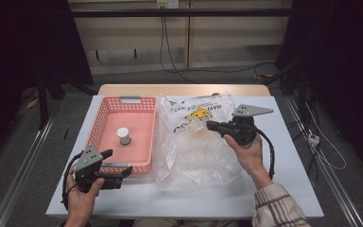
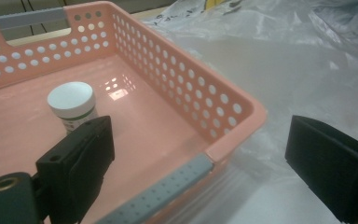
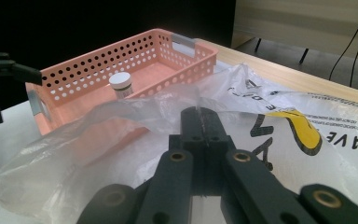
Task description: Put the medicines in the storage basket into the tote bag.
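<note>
Resting near the front edge of the white table [image 1: 208, 198], the left gripper [image 1: 119, 163] sits in the person's left hand [image 1: 82, 194] with its jaws spread wide, pointing at the near right corner of the pink basket [image 1: 105, 118]; in the left gripper view one jaw stands over the basket floor and the other outside its wall, over plastic. A plaid sleeve [image 1: 276, 208] enters at the bottom right, and the right hand [image 1: 246, 151] carries the right gripper [image 1: 211, 125] over the middle of the table. Its jaws are pressed together on a fold of the clear plastic bag [image 1: 194, 151], which the right gripper view shows pinched and lifted at the tips [image 3: 200, 112]. The bag lies crumpled just beside the basket's right wall, its yellow and black print toward the far side. Inside the basket a small white-capped jar [image 1: 123, 135] stands upright near the middle of the floor. Beyond the white sheet a strip of wooden tabletop [image 1: 184, 90] shows. Farther back the room is dim: grey floor, black cables [image 1: 170, 47] hanging down a pale wall, and dark frames at both sides.
</note>
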{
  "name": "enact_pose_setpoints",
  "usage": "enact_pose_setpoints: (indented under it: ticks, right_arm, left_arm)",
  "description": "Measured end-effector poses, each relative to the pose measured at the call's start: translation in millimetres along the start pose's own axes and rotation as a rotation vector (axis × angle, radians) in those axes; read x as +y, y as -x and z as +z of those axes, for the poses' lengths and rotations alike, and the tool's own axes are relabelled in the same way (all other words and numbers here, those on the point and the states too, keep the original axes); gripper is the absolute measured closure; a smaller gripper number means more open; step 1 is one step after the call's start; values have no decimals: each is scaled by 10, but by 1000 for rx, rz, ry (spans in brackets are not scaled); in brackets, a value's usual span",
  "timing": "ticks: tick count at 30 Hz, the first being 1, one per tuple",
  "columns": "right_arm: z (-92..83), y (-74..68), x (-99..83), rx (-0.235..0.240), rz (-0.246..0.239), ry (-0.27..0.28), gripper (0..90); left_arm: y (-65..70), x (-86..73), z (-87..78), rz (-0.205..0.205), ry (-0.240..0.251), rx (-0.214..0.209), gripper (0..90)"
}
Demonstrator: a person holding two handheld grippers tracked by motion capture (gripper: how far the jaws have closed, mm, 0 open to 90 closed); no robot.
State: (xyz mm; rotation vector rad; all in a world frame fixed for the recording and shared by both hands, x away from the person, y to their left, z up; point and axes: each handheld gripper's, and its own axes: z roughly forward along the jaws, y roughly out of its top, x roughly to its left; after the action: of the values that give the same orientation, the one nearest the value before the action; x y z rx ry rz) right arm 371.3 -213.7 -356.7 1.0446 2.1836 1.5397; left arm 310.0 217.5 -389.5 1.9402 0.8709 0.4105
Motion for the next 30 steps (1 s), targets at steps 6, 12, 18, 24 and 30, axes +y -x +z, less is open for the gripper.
enact_pose_setpoints:
  ticks: [6, 12, 18, 24, 30]
  right_arm:
    - [14, 1, -12, 10, 4, -3, 900]
    - [30, 15, -12, 9, 3, -10, 900]
    - [48, 42, -20, 6, 8, -14, 900]
    - [53, 45, -14, 18, 19, -7, 900]
    - [78, 31, -26, 25, 19, -16, 900]
  left_arm:
    - [-133, 168, 58, 22, -69, -17, 110]
    - [-267, 311, 174, 18, -90, -26, 110]
    - [-431, 410, 285, 3, -124, -41, 110]
    - [-486, 472, 361, 5, -138, -41, 114]
    - [-624, 537, 469, 8, -184, -15, 114]
